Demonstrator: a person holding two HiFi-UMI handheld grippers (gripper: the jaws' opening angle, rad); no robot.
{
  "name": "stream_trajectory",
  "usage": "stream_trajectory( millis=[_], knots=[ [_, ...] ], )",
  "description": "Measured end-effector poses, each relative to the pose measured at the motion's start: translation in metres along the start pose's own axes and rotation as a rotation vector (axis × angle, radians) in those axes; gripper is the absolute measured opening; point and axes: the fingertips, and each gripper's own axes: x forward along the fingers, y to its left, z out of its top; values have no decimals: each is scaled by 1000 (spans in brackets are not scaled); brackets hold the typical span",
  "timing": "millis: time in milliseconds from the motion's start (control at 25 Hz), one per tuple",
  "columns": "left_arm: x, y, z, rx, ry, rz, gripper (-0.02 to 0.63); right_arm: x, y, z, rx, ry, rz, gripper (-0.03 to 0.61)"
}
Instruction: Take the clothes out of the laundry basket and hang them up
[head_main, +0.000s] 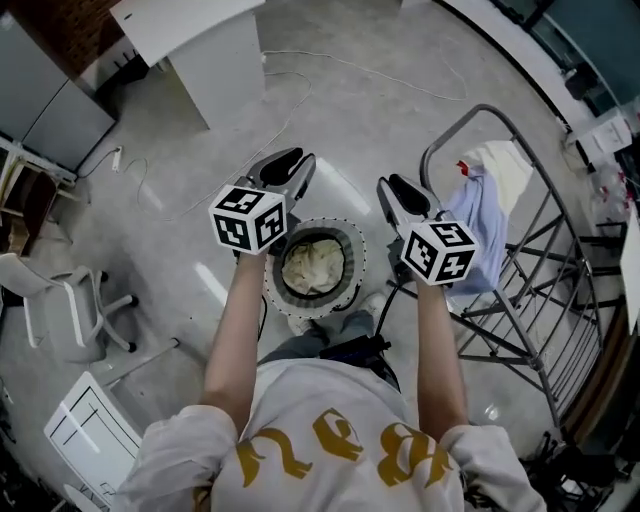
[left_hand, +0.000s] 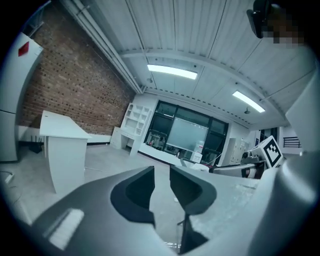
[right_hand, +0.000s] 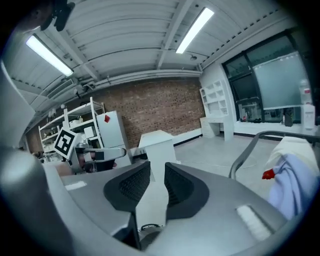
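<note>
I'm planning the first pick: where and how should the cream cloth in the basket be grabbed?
Probably by a raised fold near the middle of the cloth, coming straight down from above. It lies bunched low inside the basket, whose round wall blocks any approach from the side.

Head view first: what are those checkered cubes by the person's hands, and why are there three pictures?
There is no robot here. A person holds a grabbing tool in each hand, and the cubes are part of those tools. The head view comes from a camera on the person's head, looking down. The other two come from cameras riding on the left gripper and right gripper, looking along their jaws. Both pairs of jaws stand a little apart with nothing between them. On the floor sits a round laundry basket with pale cloth inside. To the right, a drying rack holds a blue garment and a cream garment.
</note>
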Motion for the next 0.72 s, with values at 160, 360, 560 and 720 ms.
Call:
stream_trajectory(
  millis=[160,360,560,720],
  knots=[
    [-21,24,-37,-47,37,47,98,20,24,-28,-20,69,41,133],
    [-43,47,-92,-112,108,111,100,47,45,-76,-36,182,108,155],
    [-62,60,-161,-169,198,207,100,68,52,-133,-33,323,188,188],
    [-64,68,-218,-195,298,262,100,85,48,-179,-36,419,236,215]
  ],
)
